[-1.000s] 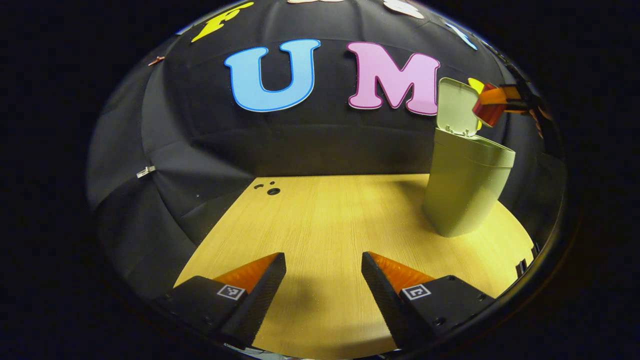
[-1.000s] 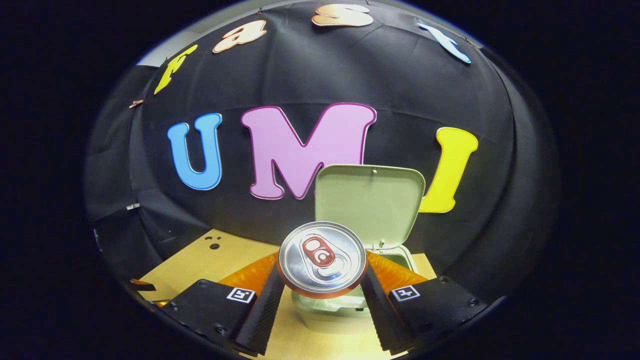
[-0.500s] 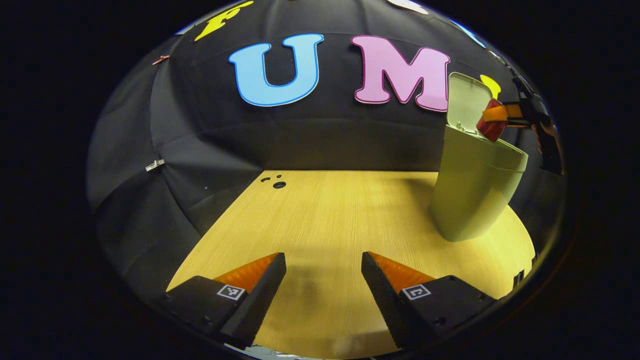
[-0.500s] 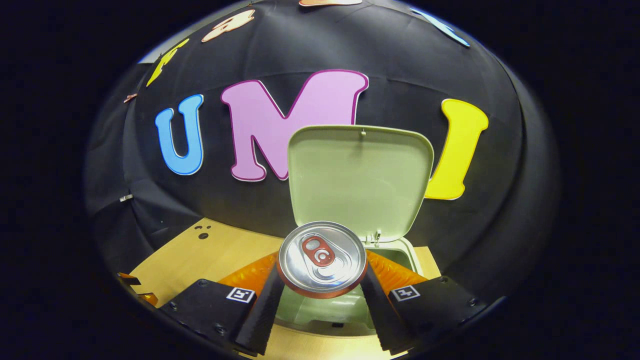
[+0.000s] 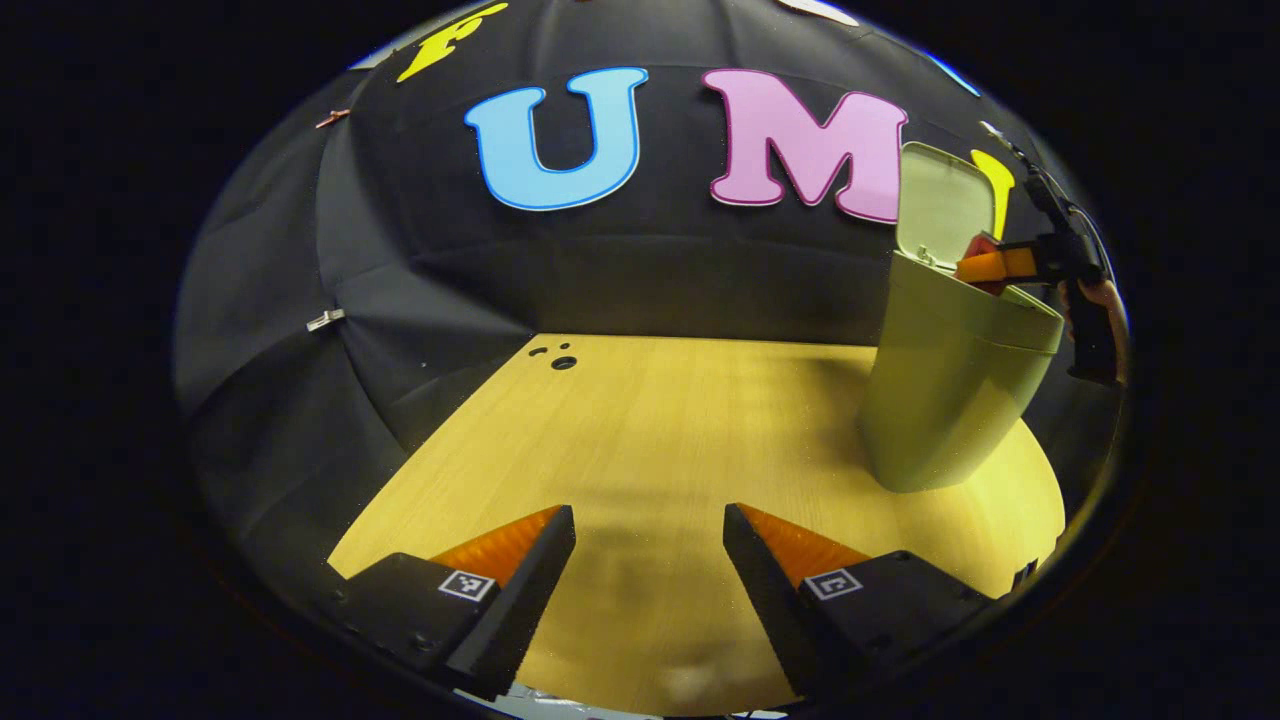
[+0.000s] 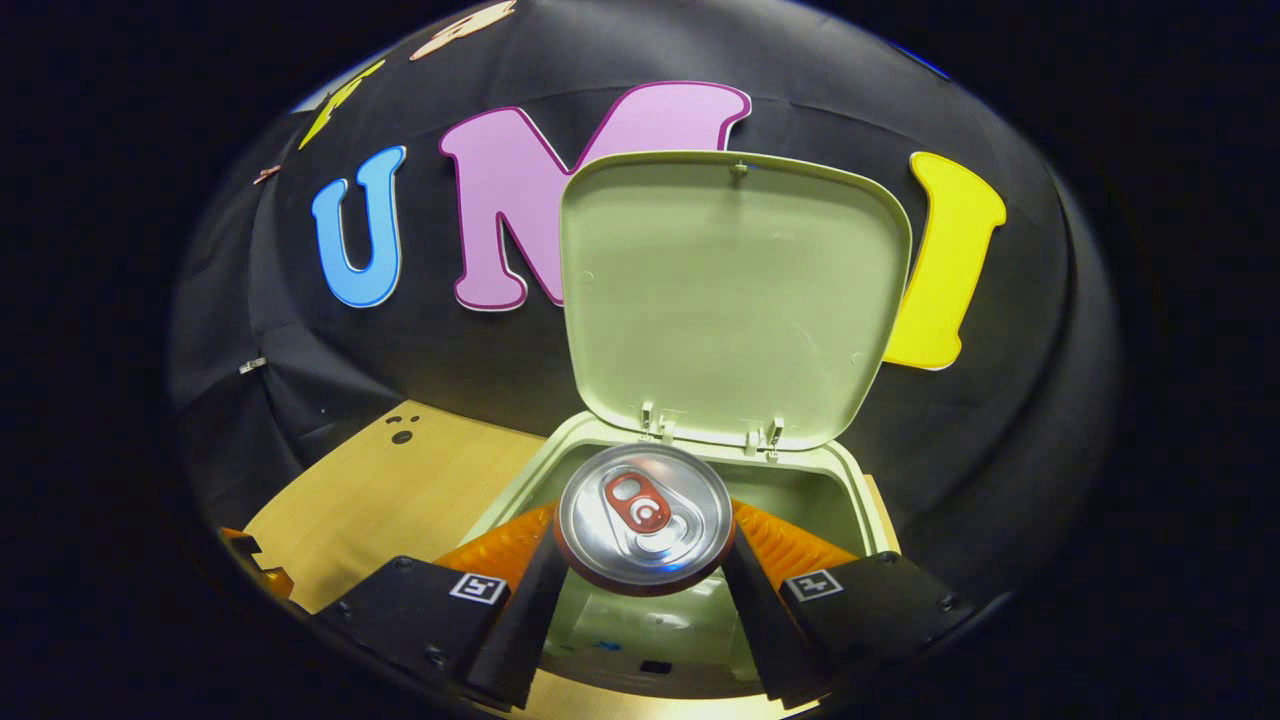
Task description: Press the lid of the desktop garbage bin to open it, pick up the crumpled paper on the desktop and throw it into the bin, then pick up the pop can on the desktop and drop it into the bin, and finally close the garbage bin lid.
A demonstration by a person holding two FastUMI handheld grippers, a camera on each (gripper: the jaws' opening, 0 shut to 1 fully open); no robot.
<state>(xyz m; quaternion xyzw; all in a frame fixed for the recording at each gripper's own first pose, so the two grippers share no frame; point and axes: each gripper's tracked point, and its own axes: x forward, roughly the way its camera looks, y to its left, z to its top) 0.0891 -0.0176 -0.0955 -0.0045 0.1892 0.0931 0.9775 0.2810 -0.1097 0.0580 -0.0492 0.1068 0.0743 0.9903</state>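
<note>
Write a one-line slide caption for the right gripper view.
Right gripper holds the pop can over the open bin.

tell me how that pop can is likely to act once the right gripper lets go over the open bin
The pop can is pinched by its round sides in the right gripper, so it probably slips free easily. It hangs over the garbage bin mouth, lid upright, so it should drop in. It looks thin-walled, likely light and dentable.

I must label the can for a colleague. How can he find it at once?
Find the pale green bin with its raised lid. Over its mouth, the right gripper is shut on the pop can: silver round top, red tab.
</note>
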